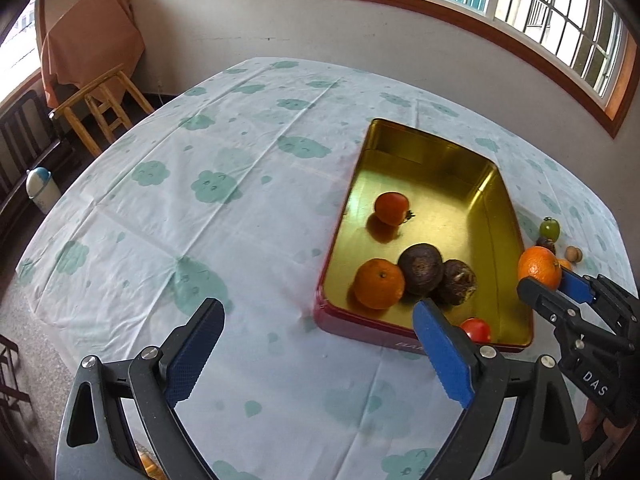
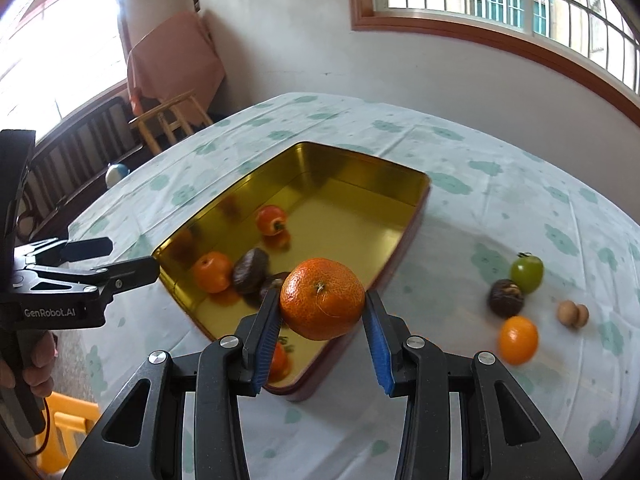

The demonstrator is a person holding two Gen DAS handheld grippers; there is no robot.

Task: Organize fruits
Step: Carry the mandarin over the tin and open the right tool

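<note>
A gold-lined tin [image 1: 516, 216] [image 2: 360, 168] stands on the table. It holds an orange [image 1: 379, 283] [image 2: 212, 271], two dark brown fruits [image 1: 421, 268] [image 2: 250, 265] and two red tomatoes [image 1: 391, 208] [image 2: 271, 219]. My right gripper [image 2: 322, 307] [image 1: 547, 280] is shut on a mandarin orange [image 2: 322, 303] [image 1: 539, 267] and holds it above the tin's near right rim. My left gripper [image 1: 318, 320] [image 2: 120, 258] is open and empty, left of the tin's near corner.
On the cloth right of the tin lie a green tomato [image 2: 526, 273] [image 1: 549, 227], a dark fruit [image 2: 506, 298], a small orange [image 2: 517, 340] and two small brown nuts [image 2: 573, 313]. A wooden stool [image 1: 100, 108] and a bench stand beyond the table's left edge.
</note>
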